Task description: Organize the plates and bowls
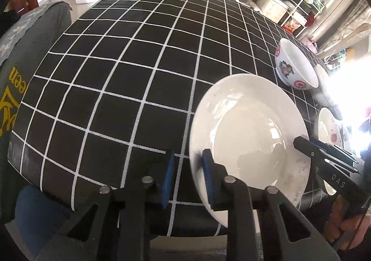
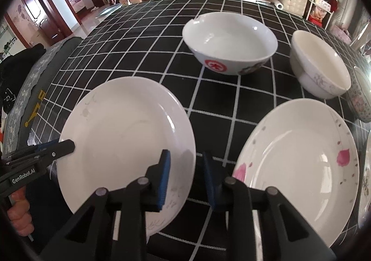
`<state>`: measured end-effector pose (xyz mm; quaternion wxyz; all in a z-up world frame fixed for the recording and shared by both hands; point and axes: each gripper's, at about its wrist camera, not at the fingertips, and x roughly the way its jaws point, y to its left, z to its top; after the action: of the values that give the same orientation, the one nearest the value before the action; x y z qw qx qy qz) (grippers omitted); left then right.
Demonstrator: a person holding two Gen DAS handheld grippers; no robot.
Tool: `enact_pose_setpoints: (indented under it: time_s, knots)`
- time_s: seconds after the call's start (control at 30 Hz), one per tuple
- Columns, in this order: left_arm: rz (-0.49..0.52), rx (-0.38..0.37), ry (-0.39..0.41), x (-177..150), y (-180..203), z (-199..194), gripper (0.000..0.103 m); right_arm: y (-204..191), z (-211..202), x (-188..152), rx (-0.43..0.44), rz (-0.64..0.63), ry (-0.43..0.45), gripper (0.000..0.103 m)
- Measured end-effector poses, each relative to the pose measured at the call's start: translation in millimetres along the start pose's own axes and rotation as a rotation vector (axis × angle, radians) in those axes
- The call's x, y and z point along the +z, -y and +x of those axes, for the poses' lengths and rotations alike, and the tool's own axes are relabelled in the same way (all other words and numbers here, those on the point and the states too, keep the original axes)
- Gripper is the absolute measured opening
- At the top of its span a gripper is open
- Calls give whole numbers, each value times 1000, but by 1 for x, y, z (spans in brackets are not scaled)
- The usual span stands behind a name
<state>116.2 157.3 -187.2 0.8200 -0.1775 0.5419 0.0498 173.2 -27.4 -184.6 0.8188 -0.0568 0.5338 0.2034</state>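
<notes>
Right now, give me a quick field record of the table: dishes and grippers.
surface: black checked cloth
plates: plain white plate; pink-flowered plate beside it
bowls: red-stamped bowl and pale bowl, behind the plates, apart
left gripper: straddles plain white plate's rim; grip unclear
right gripper: straddles the opposite rim; grip unclear

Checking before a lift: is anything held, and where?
Nothing surely. The left claw straddles the plain plate's rim with a gap showing; the right claw straddles the opposite rim, grip unclear.
</notes>
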Motion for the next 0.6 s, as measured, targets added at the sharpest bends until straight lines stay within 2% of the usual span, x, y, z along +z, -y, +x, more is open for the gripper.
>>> enact_pose_setpoints:
  time_s: [0.13,0.37,0.5,0.6]
  knots:
    - [19,-18,-1,-1,6,5,17,0,-2,1,27,30,10,22]
    - [15,-21,3,-1,11,5,15,-4,-4,3,24,47,26,22]
    - [57,38,60,2,16,0,15,-11,-7,10,17,24,42,22]
    - [37,18,60,10,10,1,15,-11,-3,15,22,28,38,22]
